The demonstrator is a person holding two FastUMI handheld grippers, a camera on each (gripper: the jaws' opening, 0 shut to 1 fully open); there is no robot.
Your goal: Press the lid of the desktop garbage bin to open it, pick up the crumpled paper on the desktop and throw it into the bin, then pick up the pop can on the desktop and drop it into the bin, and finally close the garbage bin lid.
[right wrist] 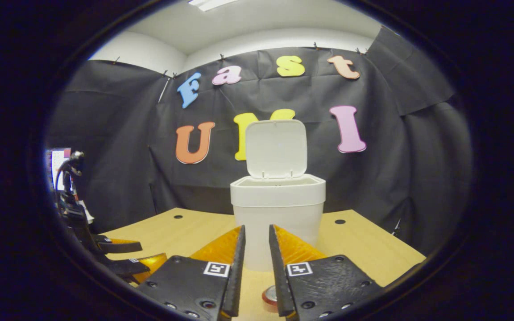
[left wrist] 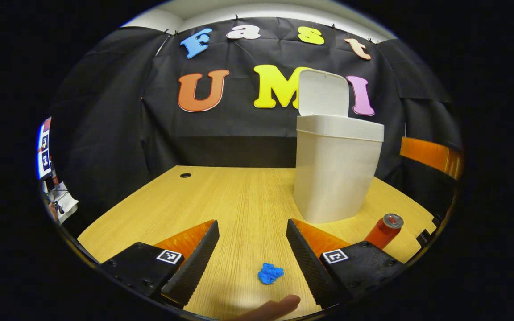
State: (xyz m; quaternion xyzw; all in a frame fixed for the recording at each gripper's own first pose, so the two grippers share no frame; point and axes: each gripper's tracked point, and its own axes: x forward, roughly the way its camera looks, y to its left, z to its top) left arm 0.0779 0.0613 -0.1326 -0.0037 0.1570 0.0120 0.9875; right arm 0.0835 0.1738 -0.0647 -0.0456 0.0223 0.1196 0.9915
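The white garbage bin (left wrist: 337,178) stands on the desk with its lid (left wrist: 324,93) tipped up and open. A blue crumpled paper (left wrist: 270,273) lies on the desk between the wide-apart fingers of my left gripper (left wrist: 252,229), touching neither; the gripper is open and low over the desk. A red pop can (left wrist: 384,229) stands to the right of the bin's base. In the right gripper view the bin (right wrist: 278,205) and its raised lid (right wrist: 276,149) are straight ahead. My right gripper (right wrist: 255,234) has a narrow empty gap, and the can's top (right wrist: 269,295) peeks below it.
The wooden desk (left wrist: 239,191) has a small cable hole (left wrist: 185,175) at its far left and another (right wrist: 340,221) beside the bin. A person's fingertip (left wrist: 279,306) shows at the near edge. My left gripper (right wrist: 138,256) sits low at the left in the right gripper view.
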